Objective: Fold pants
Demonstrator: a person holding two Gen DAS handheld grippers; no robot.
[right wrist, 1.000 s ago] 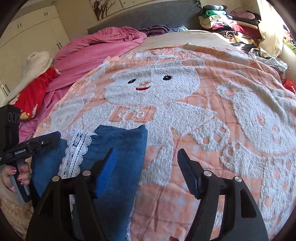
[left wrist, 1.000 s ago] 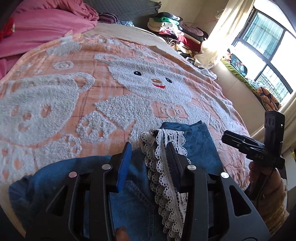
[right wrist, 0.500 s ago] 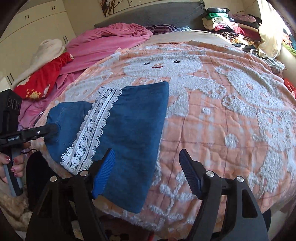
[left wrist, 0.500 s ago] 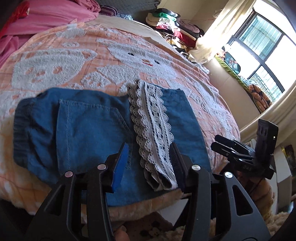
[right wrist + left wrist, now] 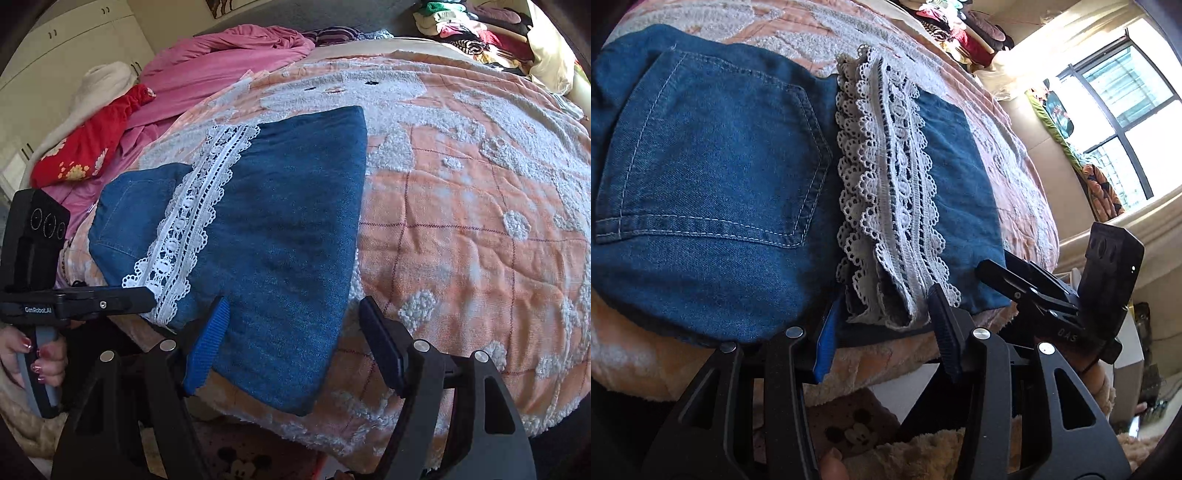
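Observation:
Blue denim pants [image 5: 713, 177] with a white lace hem [image 5: 886, 192] lie folded at the near edge of the bed; they also show in the right wrist view [image 5: 280, 229], the lace [image 5: 192, 221] crossing them. My left gripper [image 5: 882, 321] is open, its fingers on either side of the lace end at the bed edge, touching nothing clearly. My right gripper [image 5: 295, 332] is open over the near corner of the folded denim. Each gripper shows in the other's view, left [image 5: 81, 299] and right [image 5: 1034, 284].
The peach bedspread [image 5: 461, 221] with white bears covers the bed. A pink quilt [image 5: 221, 62] and red cloth [image 5: 85, 147] lie at the back left. Stacked clothes [image 5: 472, 29] sit at the back right. A window [image 5: 1123, 103] is to the right. A Mickey rug [image 5: 240, 461] lies below.
Both grippers have pulled back and down toward the near bed edge. The folded pants, earlier under the left gripper, now lie flat in full view. Both stay open.

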